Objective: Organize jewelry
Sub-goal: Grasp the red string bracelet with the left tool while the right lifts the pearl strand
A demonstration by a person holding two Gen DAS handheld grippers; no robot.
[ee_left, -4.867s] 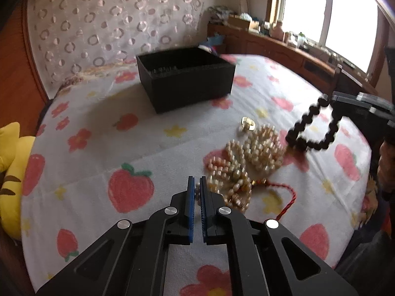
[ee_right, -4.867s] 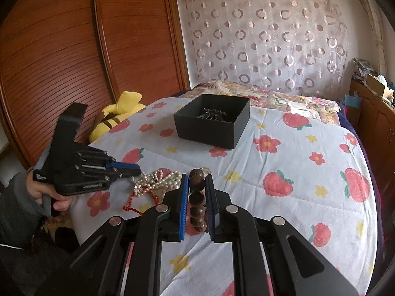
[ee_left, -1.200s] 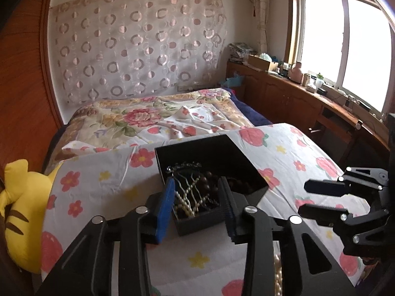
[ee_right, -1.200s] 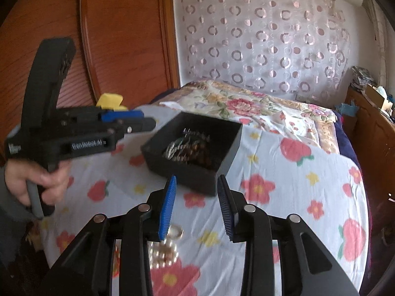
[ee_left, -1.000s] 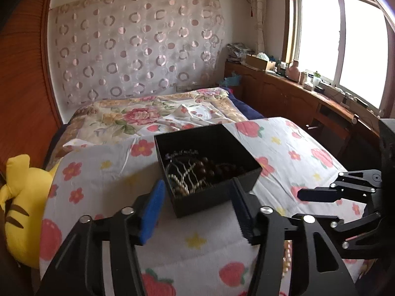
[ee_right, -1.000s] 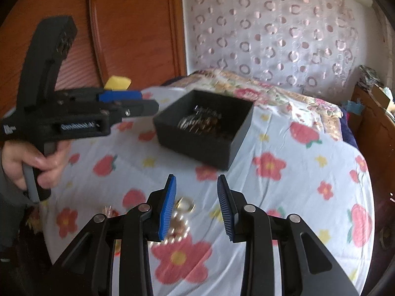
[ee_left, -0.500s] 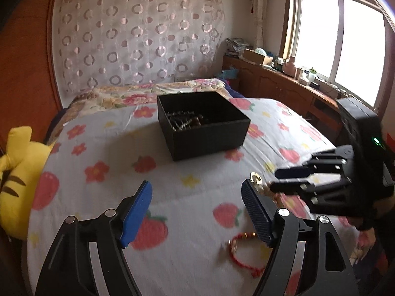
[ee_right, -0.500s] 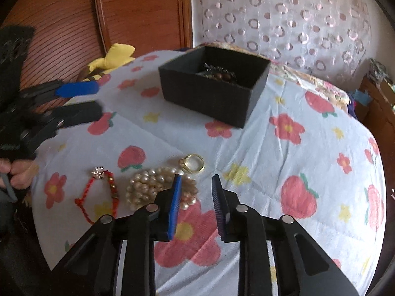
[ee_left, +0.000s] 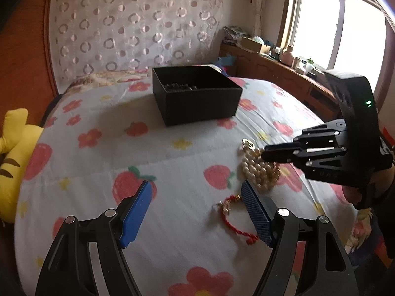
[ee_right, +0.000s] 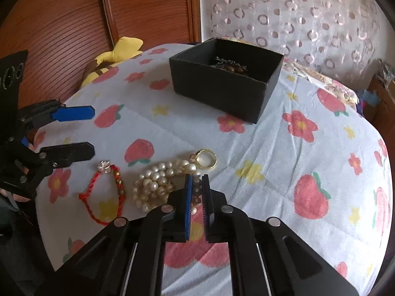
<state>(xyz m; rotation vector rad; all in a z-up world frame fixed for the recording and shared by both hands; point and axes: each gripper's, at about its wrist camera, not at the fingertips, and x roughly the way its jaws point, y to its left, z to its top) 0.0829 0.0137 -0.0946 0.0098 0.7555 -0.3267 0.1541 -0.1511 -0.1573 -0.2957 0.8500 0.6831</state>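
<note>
On the flowered bed (ee_right: 284,148), a black box (ee_right: 222,91) holds jewelry while, nearer than the box, the left gripper (ee_left: 195,196) hangs jaws wide apart over a red bracelet (ee_right: 103,192) and the right gripper (ee_right: 196,181) has closed on the pearls (ee_right: 158,182), a gold ring (ee_right: 206,158) between pearls and box

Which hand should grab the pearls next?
Probably the right. The right gripper is already down at the pearl necklace, jaws nearly shut around its beads. The left gripper hangs wide open nearer the red bracelet.
</note>
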